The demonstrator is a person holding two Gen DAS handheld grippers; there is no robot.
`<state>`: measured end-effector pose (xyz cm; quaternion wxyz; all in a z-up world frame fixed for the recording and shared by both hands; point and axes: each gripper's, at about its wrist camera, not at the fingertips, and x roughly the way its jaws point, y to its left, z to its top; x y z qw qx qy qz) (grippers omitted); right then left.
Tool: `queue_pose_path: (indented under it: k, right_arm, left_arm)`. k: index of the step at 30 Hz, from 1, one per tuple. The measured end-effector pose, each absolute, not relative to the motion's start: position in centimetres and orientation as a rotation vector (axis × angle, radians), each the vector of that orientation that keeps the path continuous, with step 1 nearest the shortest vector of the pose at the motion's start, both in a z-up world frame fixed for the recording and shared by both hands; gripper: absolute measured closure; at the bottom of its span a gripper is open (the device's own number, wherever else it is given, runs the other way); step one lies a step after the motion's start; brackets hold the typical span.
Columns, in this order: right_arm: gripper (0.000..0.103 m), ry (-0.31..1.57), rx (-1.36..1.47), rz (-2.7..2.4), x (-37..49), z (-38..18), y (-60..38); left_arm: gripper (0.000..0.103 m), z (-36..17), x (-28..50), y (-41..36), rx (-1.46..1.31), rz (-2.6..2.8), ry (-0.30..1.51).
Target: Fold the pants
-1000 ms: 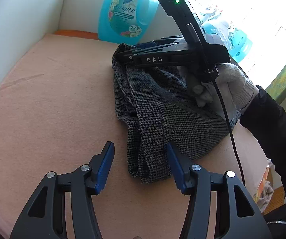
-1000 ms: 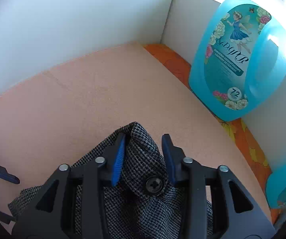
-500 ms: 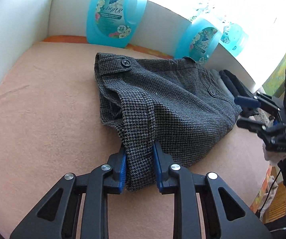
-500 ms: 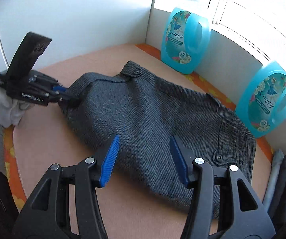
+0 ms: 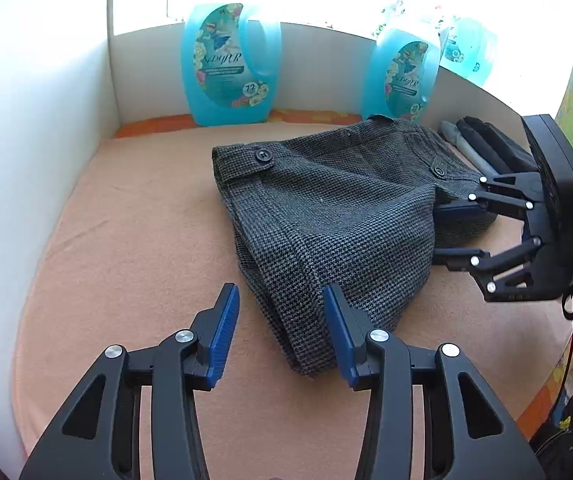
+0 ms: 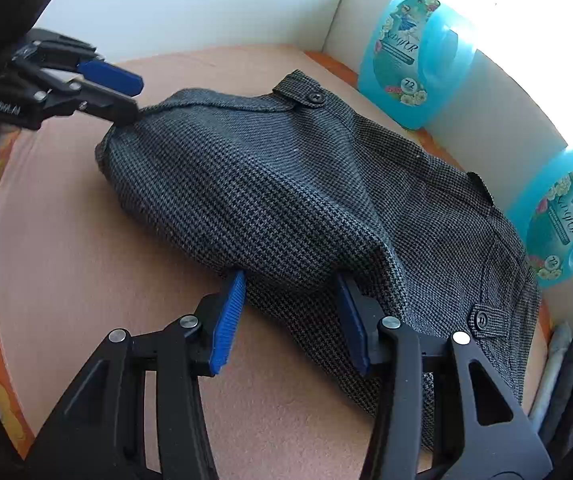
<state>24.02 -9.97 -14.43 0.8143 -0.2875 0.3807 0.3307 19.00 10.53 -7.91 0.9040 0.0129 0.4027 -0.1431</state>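
The grey houndstooth pants [image 5: 334, 216] lie folded in a bundle on the peach table cover [image 5: 138, 240]; they also show in the right wrist view [image 6: 270, 184]. My left gripper [image 5: 282, 332] is open at the bundle's near corner, its jaws on either side of the cloth edge; it also shows in the right wrist view [image 6: 122, 96]. My right gripper [image 6: 290, 316] is open at the folded edge on the right side, and it shows in the left wrist view [image 5: 442, 236] with its fingers against the cloth.
Blue detergent bottles [image 5: 226, 64] [image 5: 402, 72] stand along the back wall, also in the right wrist view [image 6: 410, 56]. Dark folded garments [image 5: 486, 144] lie at the back right. White walls close the left and back. The table edge runs at the right.
My left gripper has let go of the pants' corner and opened. My right gripper has moved in to the bundle's right edge. The pants lie more spread and flat.
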Motion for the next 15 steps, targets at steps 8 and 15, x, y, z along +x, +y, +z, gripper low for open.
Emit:
queue_pose_path:
  k: [8,15]
  right_arm:
    - [0.061,0.948,-0.413,0.772,28.8,-14.7,-11.1]
    - [0.061,0.986,-0.272,0.825,29.4,-13.9,-13.1]
  left_arm:
    - [0.059,-7.0,17.7,3.4,0.234,-0.473,0.780]
    - [0.067,-10.0,22.1,0.8,0.315,-0.453,0.869]
